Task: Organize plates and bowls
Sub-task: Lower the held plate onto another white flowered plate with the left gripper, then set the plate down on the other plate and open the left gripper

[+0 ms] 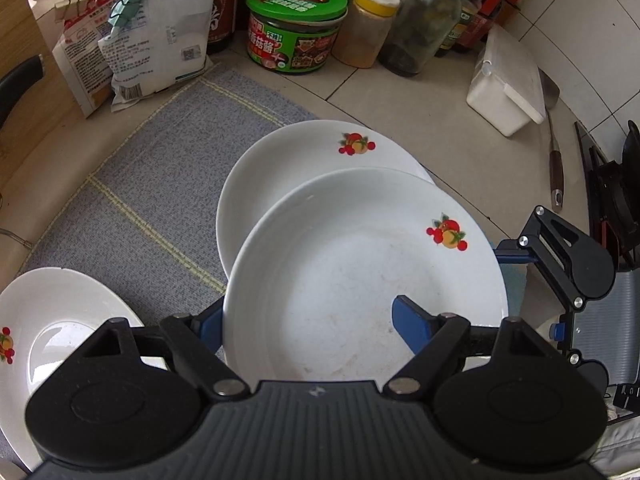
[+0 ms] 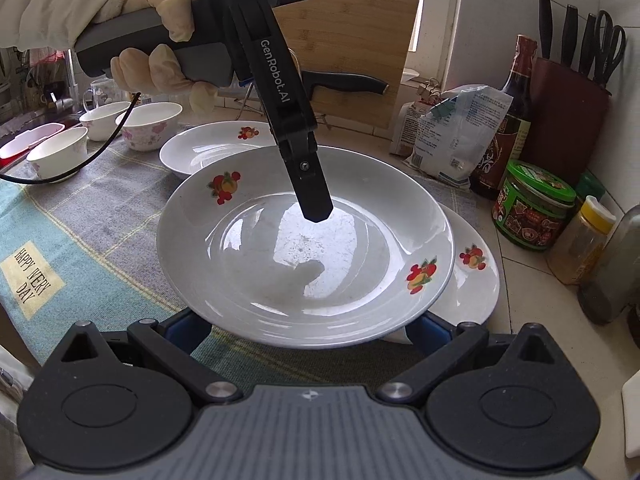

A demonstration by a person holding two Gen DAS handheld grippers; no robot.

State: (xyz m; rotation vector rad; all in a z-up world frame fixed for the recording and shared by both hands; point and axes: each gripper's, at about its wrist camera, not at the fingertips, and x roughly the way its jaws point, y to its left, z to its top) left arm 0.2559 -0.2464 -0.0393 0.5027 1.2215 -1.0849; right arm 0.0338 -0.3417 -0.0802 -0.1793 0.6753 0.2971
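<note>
The left gripper (image 1: pixel 308 320) is clamped on the near rim of a white fruit-printed plate (image 1: pixel 360 276), one blue finger (image 1: pixel 412 322) lying inside the dish and the other under its edge, holding it raised and tilted over a second plate (image 1: pixel 288 160) that rests on the grey mat (image 1: pixel 160 184). The right gripper (image 2: pixel 308 330) sits at the opposite rim of the held plate with its fingers spread to either side beneath the edge — not closed on anything, as far as can be seen. A third plate (image 1: pixel 48 328) lies well apart at the mat's near corner, and three small bowls (image 2: pixel 104 128) stand grouped at the far end of the cloth. Stacking looks barely begun: the lifted plate overlaps the lower one but is not yet seated on it, the third plate remains to be added, and the bowls — still side by side — are not nested.
</note>
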